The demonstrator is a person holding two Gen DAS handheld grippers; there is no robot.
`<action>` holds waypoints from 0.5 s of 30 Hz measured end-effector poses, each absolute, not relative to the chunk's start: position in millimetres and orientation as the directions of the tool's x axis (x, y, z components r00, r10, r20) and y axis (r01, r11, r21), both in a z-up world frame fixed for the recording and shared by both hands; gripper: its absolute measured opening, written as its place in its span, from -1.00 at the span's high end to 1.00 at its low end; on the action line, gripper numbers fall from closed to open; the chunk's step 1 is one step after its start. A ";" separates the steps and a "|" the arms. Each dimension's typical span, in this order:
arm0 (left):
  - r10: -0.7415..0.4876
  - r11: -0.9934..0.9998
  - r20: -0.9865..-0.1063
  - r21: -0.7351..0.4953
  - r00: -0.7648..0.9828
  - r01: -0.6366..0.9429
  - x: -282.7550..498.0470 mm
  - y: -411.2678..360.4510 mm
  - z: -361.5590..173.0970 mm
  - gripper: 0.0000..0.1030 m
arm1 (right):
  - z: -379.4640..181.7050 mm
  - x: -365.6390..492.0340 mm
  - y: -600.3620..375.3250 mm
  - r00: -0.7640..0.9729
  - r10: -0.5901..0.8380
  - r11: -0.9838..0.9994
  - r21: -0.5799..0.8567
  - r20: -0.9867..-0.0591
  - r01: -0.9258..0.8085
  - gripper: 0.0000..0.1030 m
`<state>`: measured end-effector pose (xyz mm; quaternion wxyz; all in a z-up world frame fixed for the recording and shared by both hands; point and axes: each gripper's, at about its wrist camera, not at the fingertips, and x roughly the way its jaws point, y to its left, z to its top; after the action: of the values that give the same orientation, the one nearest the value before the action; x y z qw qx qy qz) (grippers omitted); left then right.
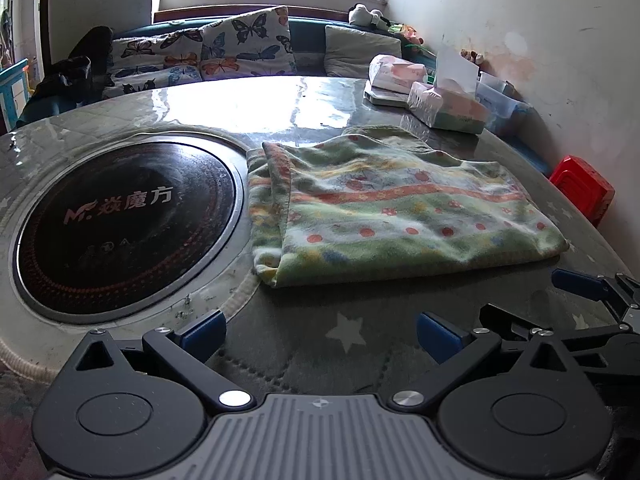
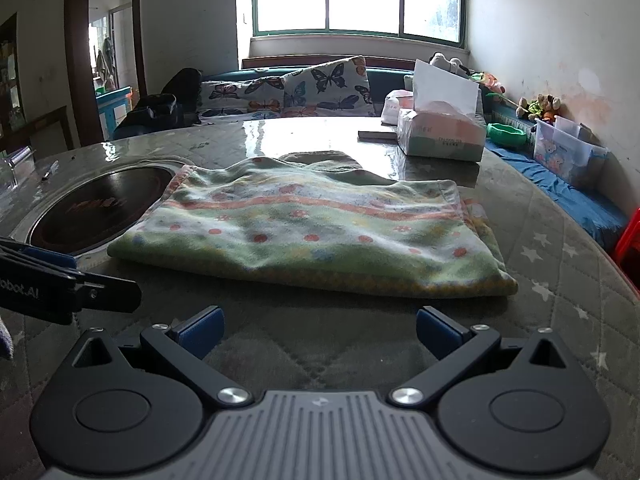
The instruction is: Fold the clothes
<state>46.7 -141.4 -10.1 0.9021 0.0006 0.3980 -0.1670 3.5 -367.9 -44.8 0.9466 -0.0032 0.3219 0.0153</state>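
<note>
On my desk lies the folded cloth; left claw and right claw hang wide, holding nothing.

The left hand-held gripper is held with its jaws spread wide and nothing between them. The right hand-held gripper is likewise held agape and empty, just beside the left.

Green cloth — red dots, orange stripe; butterfly-print cushions
</note>
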 end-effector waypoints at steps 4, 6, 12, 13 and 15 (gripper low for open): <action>-0.303 0.944 -0.702 -0.126 0.645 0.306 39.2 -139.1 -7.8 -1.00 | -44.3 -1.0 -365.5 0.793 0.028 0.999 0.003 -0.609 -0.033 -1.00; -0.303 0.944 -0.691 -0.120 0.656 0.308 35.6 -138.1 -6.5 -1.00 | -44.7 -3.4 -364.9 0.793 0.031 0.999 0.007 -0.608 -0.033 -1.00; -0.294 0.946 -0.670 -0.102 0.681 0.309 27.2 -132.6 -4.7 -1.00 | -46.5 -7.0 -362.1 0.792 0.029 1.000 0.014 -0.610 -0.026 -1.00; -0.293 0.946 -0.669 -0.099 0.683 0.309 26.1 -132.0 -4.8 -1.00 | -46.7 -7.5 -361.8 0.792 0.029 1.000 0.016 -0.610 -0.024 -1.00; -0.294 0.945 -0.668 -0.097 0.683 0.312 24.5 -131.1 -5.3 -1.00 | -47.5 -7.8 -361.8 0.792 0.027 1.000 0.018 -0.610 -0.020 -1.00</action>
<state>24.5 -131.1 -5.3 0.9173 0.0121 0.3621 -0.1653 -7.8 -361.8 -47.5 0.9466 0.0055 0.3220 0.0123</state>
